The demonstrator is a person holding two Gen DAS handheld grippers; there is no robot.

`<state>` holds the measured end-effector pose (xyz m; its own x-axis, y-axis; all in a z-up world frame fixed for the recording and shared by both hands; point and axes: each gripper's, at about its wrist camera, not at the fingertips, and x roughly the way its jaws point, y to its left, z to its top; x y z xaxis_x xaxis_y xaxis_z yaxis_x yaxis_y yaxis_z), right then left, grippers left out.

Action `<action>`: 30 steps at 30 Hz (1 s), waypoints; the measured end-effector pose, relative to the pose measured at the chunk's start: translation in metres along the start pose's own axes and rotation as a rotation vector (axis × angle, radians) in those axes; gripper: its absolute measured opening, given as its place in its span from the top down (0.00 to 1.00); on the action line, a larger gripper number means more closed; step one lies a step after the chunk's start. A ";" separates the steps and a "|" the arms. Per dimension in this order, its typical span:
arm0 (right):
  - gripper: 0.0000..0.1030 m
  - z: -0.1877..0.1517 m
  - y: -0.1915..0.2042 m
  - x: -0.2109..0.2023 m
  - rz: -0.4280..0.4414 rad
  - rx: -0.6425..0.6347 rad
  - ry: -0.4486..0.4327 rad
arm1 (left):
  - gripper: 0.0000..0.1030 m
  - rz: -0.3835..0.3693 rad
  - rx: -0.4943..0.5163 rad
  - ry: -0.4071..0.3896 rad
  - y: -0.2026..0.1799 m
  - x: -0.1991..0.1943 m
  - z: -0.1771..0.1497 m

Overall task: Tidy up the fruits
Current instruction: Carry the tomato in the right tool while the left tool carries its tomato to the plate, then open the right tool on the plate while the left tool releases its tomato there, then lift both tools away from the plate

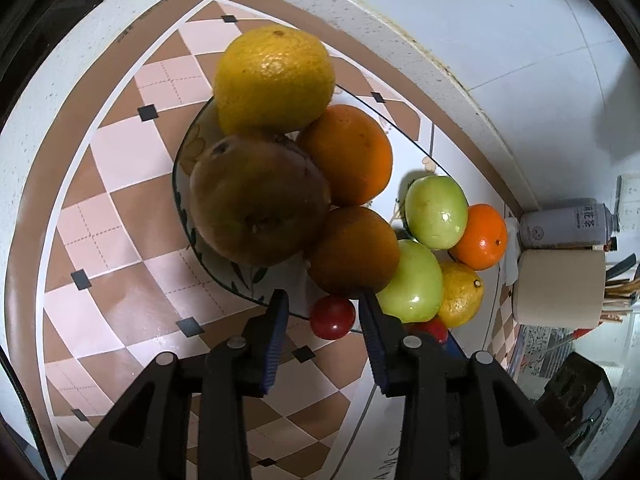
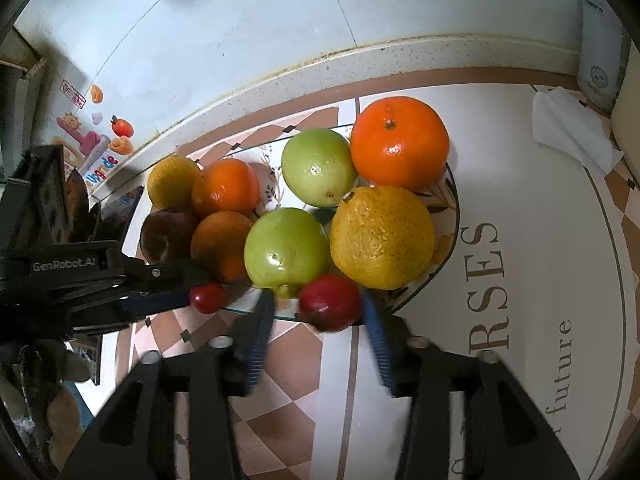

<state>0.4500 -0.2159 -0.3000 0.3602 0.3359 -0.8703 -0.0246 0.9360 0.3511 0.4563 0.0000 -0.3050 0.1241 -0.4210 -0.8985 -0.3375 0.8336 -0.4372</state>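
A glass plate (image 1: 182, 184) (image 2: 454, 216) holds several fruits: yellow citrus (image 1: 274, 80) (image 2: 382, 236), oranges (image 1: 348, 154) (image 2: 400, 140), two green apples (image 1: 436, 212) (image 2: 286, 250) and a dark brown apple (image 1: 258, 200) (image 2: 164, 234). My left gripper (image 1: 322, 304) is open, jaws either side of a small red fruit (image 1: 332, 317) at the plate's near rim. It shows in the right wrist view (image 2: 192, 288) beside that fruit (image 2: 207, 297). My right gripper (image 2: 318, 304) is open around a second red fruit (image 2: 330, 307), partly hidden in the left wrist view (image 1: 434, 328).
The plate stands on a checkered mat (image 1: 132, 208) on a counter against a white tiled wall (image 2: 280, 12). A paper roll (image 1: 558, 286), a can (image 1: 568, 224) and chopsticks (image 1: 618, 300) stand at the right. A folded tissue (image 2: 572, 128) lies near the can.
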 end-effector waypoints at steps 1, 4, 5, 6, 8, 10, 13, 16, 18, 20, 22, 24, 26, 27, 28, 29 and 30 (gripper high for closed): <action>0.41 0.000 0.001 -0.002 0.000 0.004 -0.005 | 0.67 0.004 0.003 0.000 -0.001 -0.001 0.000; 0.39 0.001 0.001 -0.008 -0.001 0.010 -0.009 | 0.63 0.040 0.026 -0.012 -0.004 -0.006 -0.002; 0.34 0.001 0.001 -0.012 -0.003 0.014 -0.008 | 0.58 0.049 0.038 -0.018 -0.006 -0.009 -0.003; 0.24 0.002 0.002 -0.015 -0.003 0.015 -0.010 | 0.54 0.076 0.060 -0.029 -0.008 -0.013 -0.005; 0.13 0.002 0.001 -0.024 -0.033 0.018 -0.011 | 0.35 0.133 0.102 -0.052 -0.014 -0.019 -0.008; 0.12 0.002 0.001 -0.030 -0.082 0.010 0.010 | 0.28 0.213 0.160 -0.081 -0.020 -0.026 -0.014; 0.05 0.003 0.000 -0.034 -0.150 0.007 0.080 | 0.08 0.313 0.236 -0.108 -0.027 -0.033 -0.021; 0.05 0.003 0.000 -0.045 -0.171 0.001 0.080 | 0.07 0.385 0.287 -0.133 -0.029 -0.039 -0.029; 0.04 0.003 0.002 -0.055 -0.189 -0.014 0.064 | 0.06 0.402 0.307 -0.152 -0.030 -0.044 -0.034; 0.04 0.002 0.005 -0.066 -0.216 -0.029 0.044 | 0.05 0.408 0.323 -0.174 -0.031 -0.053 -0.041; 0.04 0.003 0.009 -0.076 -0.226 -0.035 0.031 | 0.05 0.408 0.329 -0.191 -0.030 -0.062 -0.049; 0.04 0.001 0.013 -0.088 -0.230 -0.040 0.016 | 0.05 0.399 0.338 -0.206 -0.033 -0.072 -0.057; 0.04 -0.002 0.020 -0.100 -0.234 -0.050 0.000 | 0.05 0.385 0.351 -0.230 -0.035 -0.088 -0.069; 0.03 -0.005 0.025 -0.109 -0.239 -0.057 -0.009 | 0.05 0.381 0.356 -0.242 -0.038 -0.095 -0.075; 0.03 -0.008 0.029 -0.116 -0.240 -0.060 -0.017 | 0.05 0.378 0.360 -0.255 -0.039 -0.103 -0.081; 0.03 -0.012 0.032 -0.123 -0.241 -0.063 -0.028 | 0.05 0.378 0.366 -0.268 -0.040 -0.109 -0.087; 0.03 -0.017 0.036 -0.132 -0.244 -0.066 -0.038 | 0.05 0.380 0.374 -0.283 -0.041 -0.117 -0.093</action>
<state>0.3860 -0.2244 -0.1780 0.3981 0.0964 -0.9123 0.0073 0.9941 0.1082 0.3684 -0.0178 -0.1782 0.3201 0.0000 -0.9474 -0.0623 0.9978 -0.0211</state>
